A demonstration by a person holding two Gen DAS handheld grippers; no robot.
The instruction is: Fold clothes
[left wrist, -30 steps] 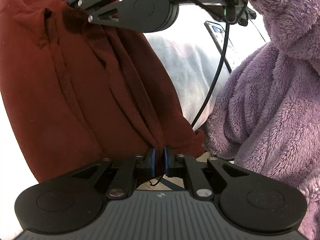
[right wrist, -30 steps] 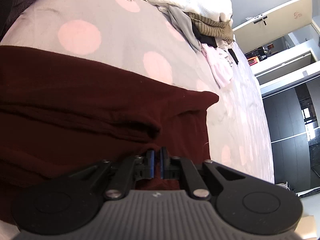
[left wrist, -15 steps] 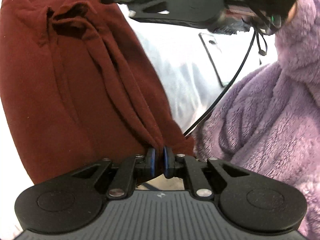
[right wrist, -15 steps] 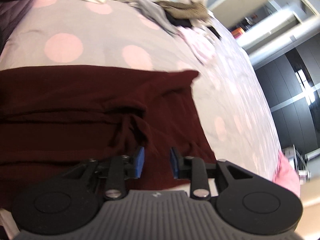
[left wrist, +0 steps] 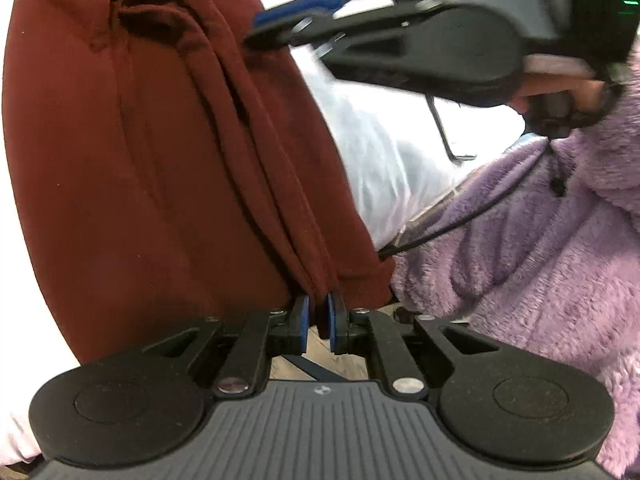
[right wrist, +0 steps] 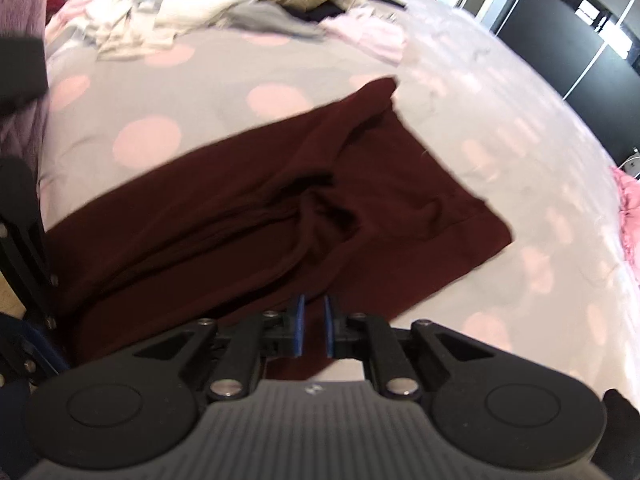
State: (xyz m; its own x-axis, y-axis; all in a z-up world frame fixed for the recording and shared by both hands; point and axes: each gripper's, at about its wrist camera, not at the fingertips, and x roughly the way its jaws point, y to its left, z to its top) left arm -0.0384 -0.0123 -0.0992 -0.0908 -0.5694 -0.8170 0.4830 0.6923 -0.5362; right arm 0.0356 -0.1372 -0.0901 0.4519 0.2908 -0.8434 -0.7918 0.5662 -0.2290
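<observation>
Pinching maroon garment [left wrist: 168,168], left gripper [left wrist: 318,316], right gripper [right wrist: 312,326] closing

We see our two black grippers: the left gripper [left wrist: 318,316] and right gripper [right wrist: 312,330] have blue pads and silver screws. Our fluffy lilac sleeve [left wrist: 560,240] carries a thin black cable [left wrist: 460,224]

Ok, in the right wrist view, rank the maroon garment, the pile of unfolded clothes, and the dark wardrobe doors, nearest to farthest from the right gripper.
1. maroon garment, directly at the right gripper fingertips.
2. pile of unfolded clothes, top centre, across the dotted bedspread.
3. dark wardrobe doors, top right, beyond the bed.
</observation>
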